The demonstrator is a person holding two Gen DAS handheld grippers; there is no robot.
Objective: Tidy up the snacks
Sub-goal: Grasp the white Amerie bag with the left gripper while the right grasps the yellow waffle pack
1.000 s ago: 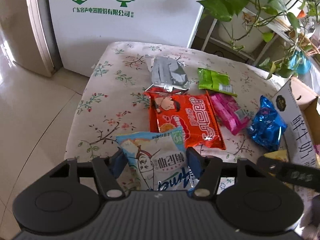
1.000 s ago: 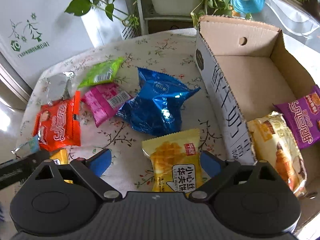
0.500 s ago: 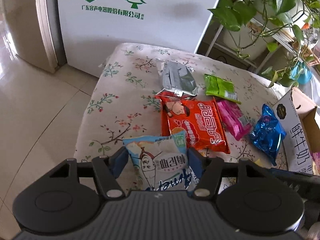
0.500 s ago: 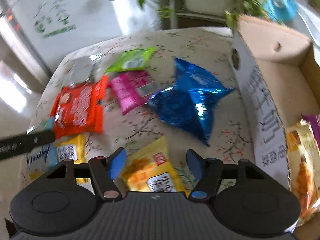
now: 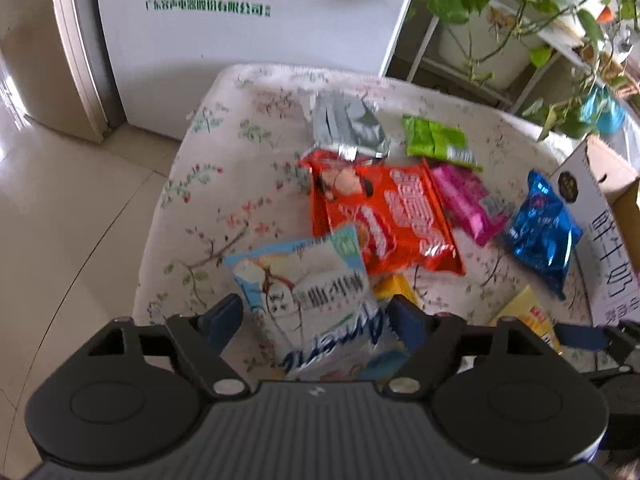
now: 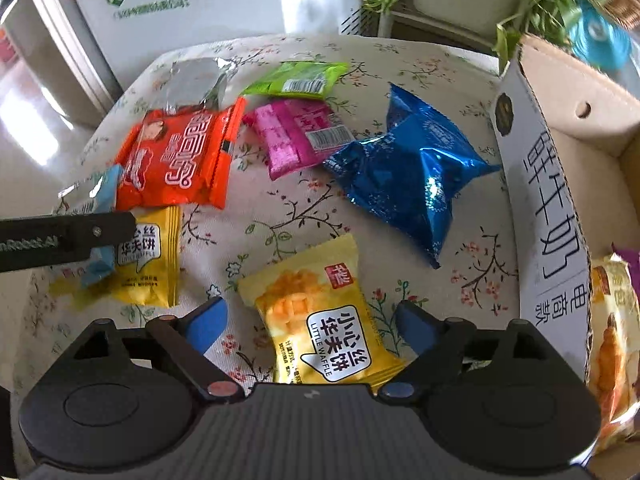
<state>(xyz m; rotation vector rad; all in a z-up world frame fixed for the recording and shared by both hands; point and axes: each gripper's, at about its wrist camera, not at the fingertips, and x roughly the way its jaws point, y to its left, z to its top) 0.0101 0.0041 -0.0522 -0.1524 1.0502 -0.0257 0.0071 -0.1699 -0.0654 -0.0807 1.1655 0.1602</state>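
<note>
Yellow waffle pack sits untouched between opening right gripper jaws; left gripper opening, releasing white-blue snack bag, likely regripping.

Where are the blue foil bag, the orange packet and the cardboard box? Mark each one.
blue foil bag (image 6: 416, 176), right wrist view, middle of its crinkled front.
orange packet (image 6: 180, 156), right wrist view, centre of its printed face.
cardboard box (image 6: 548, 208), right wrist view, its lettered white side wall.
</note>
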